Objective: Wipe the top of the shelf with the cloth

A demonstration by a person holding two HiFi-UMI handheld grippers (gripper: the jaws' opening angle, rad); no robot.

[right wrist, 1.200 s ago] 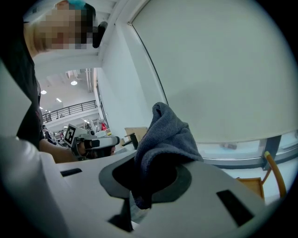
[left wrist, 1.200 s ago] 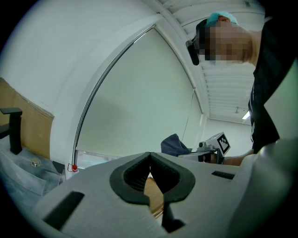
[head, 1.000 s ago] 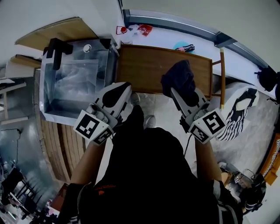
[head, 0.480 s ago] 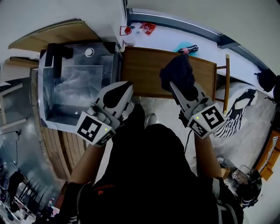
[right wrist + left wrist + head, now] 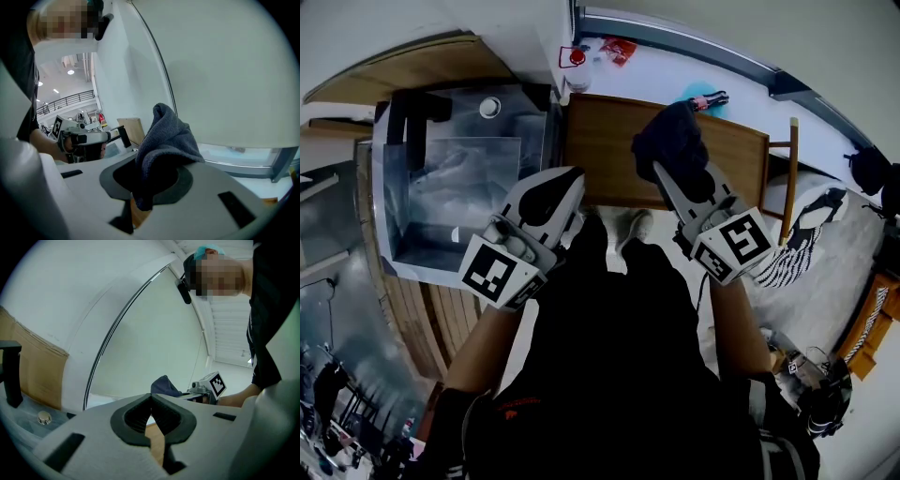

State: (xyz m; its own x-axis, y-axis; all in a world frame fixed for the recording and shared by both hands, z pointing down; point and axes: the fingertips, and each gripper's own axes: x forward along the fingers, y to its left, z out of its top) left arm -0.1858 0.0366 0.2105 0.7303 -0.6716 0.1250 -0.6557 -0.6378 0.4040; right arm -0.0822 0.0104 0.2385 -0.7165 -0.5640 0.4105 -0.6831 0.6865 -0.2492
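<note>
The brown wooden shelf top [image 5: 609, 141] lies ahead of me in the head view. A dark blue cloth [image 5: 673, 142] hangs bunched over its middle right, and my right gripper [image 5: 667, 183] is shut on the cloth [image 5: 165, 140]. In the right gripper view the cloth stands up from between the jaws. My left gripper [image 5: 551, 192] hovers by the shelf's near left corner with its jaws closed and nothing between them [image 5: 151, 416]. In the left gripper view the cloth [image 5: 164, 385] and the right gripper [image 5: 208, 387] show to the right.
A clear plastic box [image 5: 459, 178] with a black handle [image 5: 411, 117] stands to the left of the shelf. A wooden chair frame [image 5: 789, 178] and striped fabric [image 5: 797, 244] lie to the right. Small red items [image 5: 614, 52] and a teal object [image 5: 703, 94] sit on the white surface behind.
My right gripper has carried the cloth a little farther forward and left over the shelf top. The left gripper has stayed about where it was.
</note>
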